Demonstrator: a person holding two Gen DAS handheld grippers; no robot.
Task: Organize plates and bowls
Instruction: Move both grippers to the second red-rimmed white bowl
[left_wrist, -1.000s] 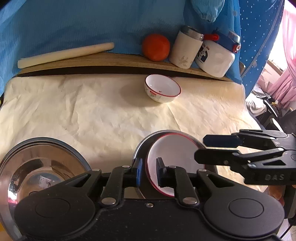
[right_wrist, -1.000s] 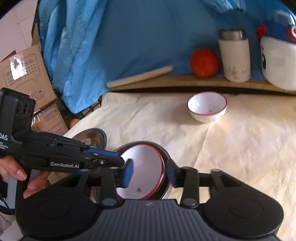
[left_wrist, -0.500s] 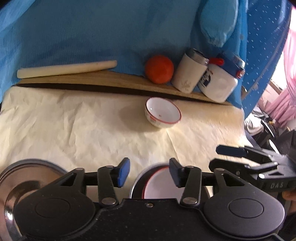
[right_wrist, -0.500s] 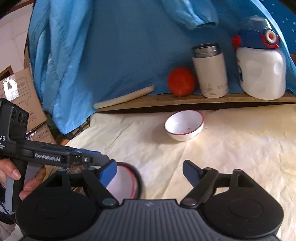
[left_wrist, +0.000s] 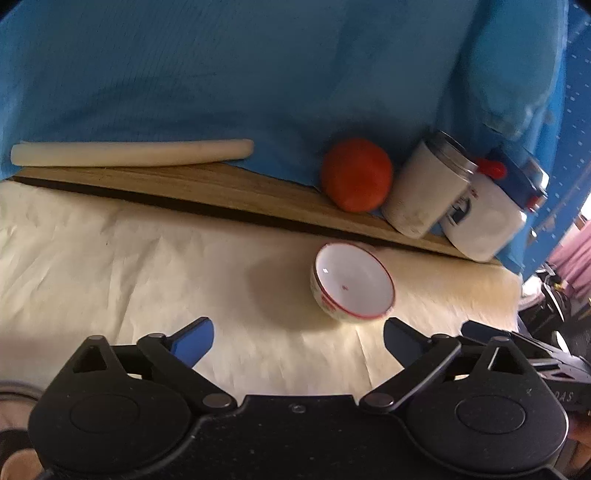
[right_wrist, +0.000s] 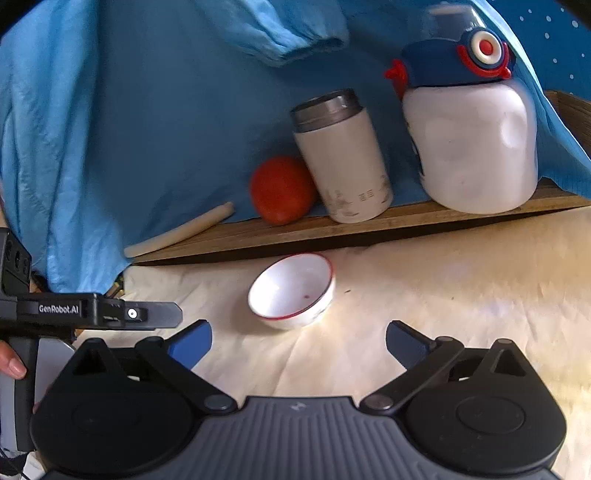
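A small white bowl with a red rim (left_wrist: 354, 285) sits on the cream table cover, just past my fingertips in both views; it also shows in the right wrist view (right_wrist: 291, 291). My left gripper (left_wrist: 298, 339) is open and empty, with the bowl slightly right of its gap. My right gripper (right_wrist: 298, 338) is open and empty, with the bowl straight ahead. The left gripper's body (right_wrist: 92, 314) shows at the left of the right wrist view. The plate and metal bowls are out of view, apart from a metal rim (left_wrist: 14, 391) at the lower left.
A wooden ledge (left_wrist: 221, 192) runs along the back against blue cloth. On it lie a white rolling pin (left_wrist: 129, 152), an orange ball (left_wrist: 355, 174), a white flask (right_wrist: 341, 158) and a white jug with a blue lid (right_wrist: 469, 140).
Both grippers have opened wide, let go of the red-rimmed plate and moved forward toward the small bowl. The plate and metal bowls have dropped out of view.
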